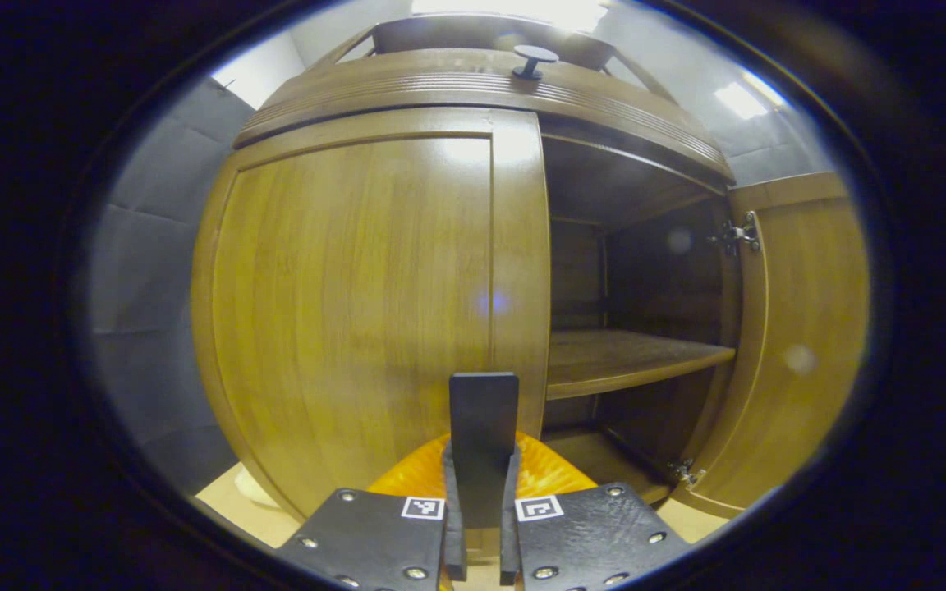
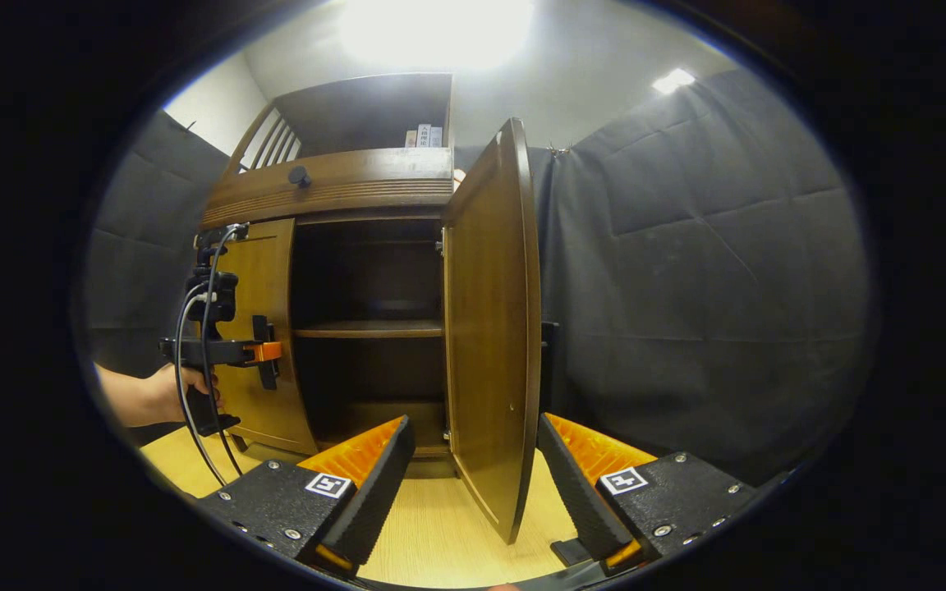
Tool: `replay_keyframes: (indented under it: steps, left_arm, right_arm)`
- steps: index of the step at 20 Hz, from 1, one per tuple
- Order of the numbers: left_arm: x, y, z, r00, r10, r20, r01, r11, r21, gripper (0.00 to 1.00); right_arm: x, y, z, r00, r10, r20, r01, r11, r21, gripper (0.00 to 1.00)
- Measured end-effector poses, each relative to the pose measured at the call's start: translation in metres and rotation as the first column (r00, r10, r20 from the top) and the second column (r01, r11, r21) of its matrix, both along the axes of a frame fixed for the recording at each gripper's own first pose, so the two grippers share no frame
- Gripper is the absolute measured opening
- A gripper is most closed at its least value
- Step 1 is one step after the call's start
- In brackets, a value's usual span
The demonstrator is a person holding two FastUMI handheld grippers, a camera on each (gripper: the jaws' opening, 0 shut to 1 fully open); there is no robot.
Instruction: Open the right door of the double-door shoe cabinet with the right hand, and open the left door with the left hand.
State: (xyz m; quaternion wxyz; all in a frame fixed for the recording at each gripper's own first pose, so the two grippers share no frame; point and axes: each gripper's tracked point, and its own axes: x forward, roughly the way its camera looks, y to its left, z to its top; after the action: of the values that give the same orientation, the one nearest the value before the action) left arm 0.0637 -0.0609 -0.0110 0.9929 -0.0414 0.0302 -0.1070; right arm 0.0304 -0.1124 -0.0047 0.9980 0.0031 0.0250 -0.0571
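While the right door [image 2: 493, 328] of the shoe cabinet [image 2: 333, 189] stands swung wide open, its near edge sits in the gap between the right gripper's [image 2: 473, 484] fingers, which are spread well apart and do not touch it. Behind it the cabinet's dark inside shows a wooden shelf [image 2: 368, 329]. Farther left, a hand [image 2: 181, 390] holds the left gripper [image 1: 481, 460] up against the left door [image 1: 358, 304], which is closed. In the left gripper view its fingers are together, with no gap between them, close to the door's right edge; I cannot tell whether they touch it. A round knob [image 1: 534, 59] stands on the cabinet top.
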Motion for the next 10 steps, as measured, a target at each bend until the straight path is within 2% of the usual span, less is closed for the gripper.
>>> replay_keyframes:
  steps: [4,5,10]
  left_arm:
    - [-0.014,0.005,0.001,1.0,-0.008,-0.004,0.007,1.0,-0.009,0.21]
    - [-0.019,0.007,0.002,1.0,-0.011,-0.001,0.011,1.0,-0.006,0.2]
    - [-0.04,0.016,0.001,1.0,-0.027,-0.012,0.027,1.0,-0.012,0.19]
  right_arm:
    - [-0.001,0.003,0.007,1.0,0.0,0.011,0.0,1.0,0.009,0.92]
    - [-0.001,0.004,0.008,1.0,-0.002,0.011,0.002,1.0,0.004,0.94]
    - [-0.006,0.013,0.013,1.0,0.007,0.014,-0.007,1.0,-0.005,0.94]
